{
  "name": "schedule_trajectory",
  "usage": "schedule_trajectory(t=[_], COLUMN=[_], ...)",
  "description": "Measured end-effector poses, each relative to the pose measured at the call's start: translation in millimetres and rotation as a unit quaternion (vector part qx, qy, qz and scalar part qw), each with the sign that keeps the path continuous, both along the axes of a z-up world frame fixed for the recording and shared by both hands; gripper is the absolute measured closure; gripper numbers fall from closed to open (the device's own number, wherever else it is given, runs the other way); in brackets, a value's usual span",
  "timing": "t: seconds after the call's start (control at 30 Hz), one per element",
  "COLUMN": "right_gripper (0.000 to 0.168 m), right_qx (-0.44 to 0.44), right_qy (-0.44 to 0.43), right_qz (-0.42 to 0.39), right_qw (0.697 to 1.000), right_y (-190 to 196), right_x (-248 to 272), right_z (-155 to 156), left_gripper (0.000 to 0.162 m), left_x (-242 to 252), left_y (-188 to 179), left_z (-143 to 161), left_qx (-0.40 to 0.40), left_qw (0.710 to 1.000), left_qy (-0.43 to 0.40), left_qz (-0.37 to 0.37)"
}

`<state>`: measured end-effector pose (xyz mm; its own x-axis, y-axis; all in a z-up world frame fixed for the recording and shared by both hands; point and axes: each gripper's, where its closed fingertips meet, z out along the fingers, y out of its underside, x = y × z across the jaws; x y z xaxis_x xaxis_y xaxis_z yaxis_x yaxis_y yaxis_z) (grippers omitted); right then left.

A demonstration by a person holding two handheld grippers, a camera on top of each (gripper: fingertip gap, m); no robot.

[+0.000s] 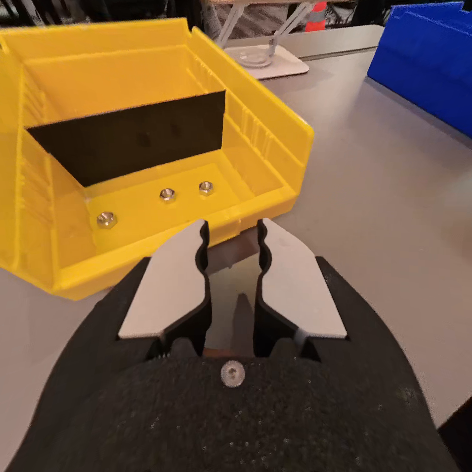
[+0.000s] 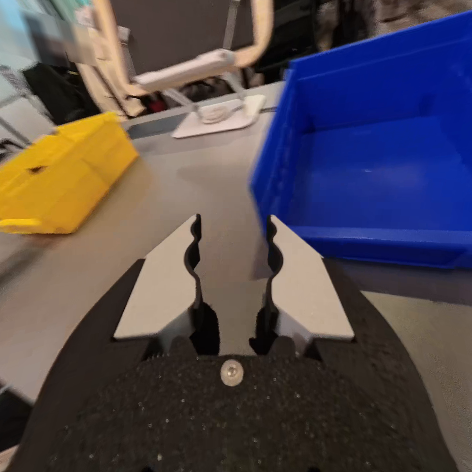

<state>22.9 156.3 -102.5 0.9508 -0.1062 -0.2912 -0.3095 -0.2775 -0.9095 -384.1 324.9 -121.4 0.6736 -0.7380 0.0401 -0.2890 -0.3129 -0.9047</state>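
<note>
The left gripper (image 1: 233, 224) sits low in the middle of its frame with its two fingers spread and nothing between them. Its tips hang just in front of the near lip of a yellow bin (image 1: 258, 107), which fills the upper left of the frame. A black divider (image 1: 132, 135) stands across the bin. In the compartment nearest the camera three nuts lie on the floor: one nut (image 1: 106, 220) at the left, a middle nut (image 1: 167, 195), and a right nut (image 1: 205, 188). They lie apart from one another, and the gripper touches none of them. The right nut is nearest to the tips. At the right edge of the frame a blue bin (image 1: 421, 76) rests on the grey table (image 1: 357, 204).

In the right wrist view, which is blurred, the right gripper (image 2: 233, 219) is also spread and holds nothing. Its right fingertip (image 2: 281, 229) appears just beside the near left corner of the blue bin (image 2: 383, 153), which fills the upper right of the frame; whether it touches I cannot tell. What shows of the bin's inside is bare blue plastic. The yellow bin (image 2: 63, 178) lies at the left of the frame, well apart from this gripper. At the top centre of the frame a white stand (image 2: 212, 122) rests on the table (image 2: 191, 191).
</note>
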Motion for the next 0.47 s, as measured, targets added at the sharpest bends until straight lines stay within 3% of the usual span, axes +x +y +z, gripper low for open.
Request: schedule_trajectory(t=[0.1, 0.17, 0.23, 0.3, 0.47], right_gripper=[0.117, 0.117, 0.118, 0.118, 0.121], right_qx=[0.011, 0.021, 0.004, -0.006, -0.01], right_qy=[-0.002, -0.022, -0.022, -0.016, -0.053], right_qz=[0.112, 0.167, 0.221, 0.265, 0.305], right_qw=[0.994, 0.985, 0.975, 0.964, 0.951], right_y=[8.9, 16.2, 16.6, 11.6, 2.9], right_x=[-71.0, -107.1, -135.5, -154.7, -164.6], right_z=[6.1, -2.5, -17.9, -26.4, -33.4], left_gripper=[0.128, 0.125, 0.125, 0.115, 0.115], left_x=[8.1, 12.0, 4.8, -0.7, -5.5], left_y=[8.7, 21.3, 41.6, 61.3, 98.9], left_z=[24.6, 24.9, 6.7, -11.3, -42.7], left_qx=[-0.007, -0.046, -0.103, -0.146, -0.216], left_qw=[1.0, 0.998, 0.984, 0.962, 0.921], left_qy=[-0.023, 0.026, 0.139, 0.224, 0.317], left_qz=[-0.019, -0.034, -0.035, -0.051, -0.071])
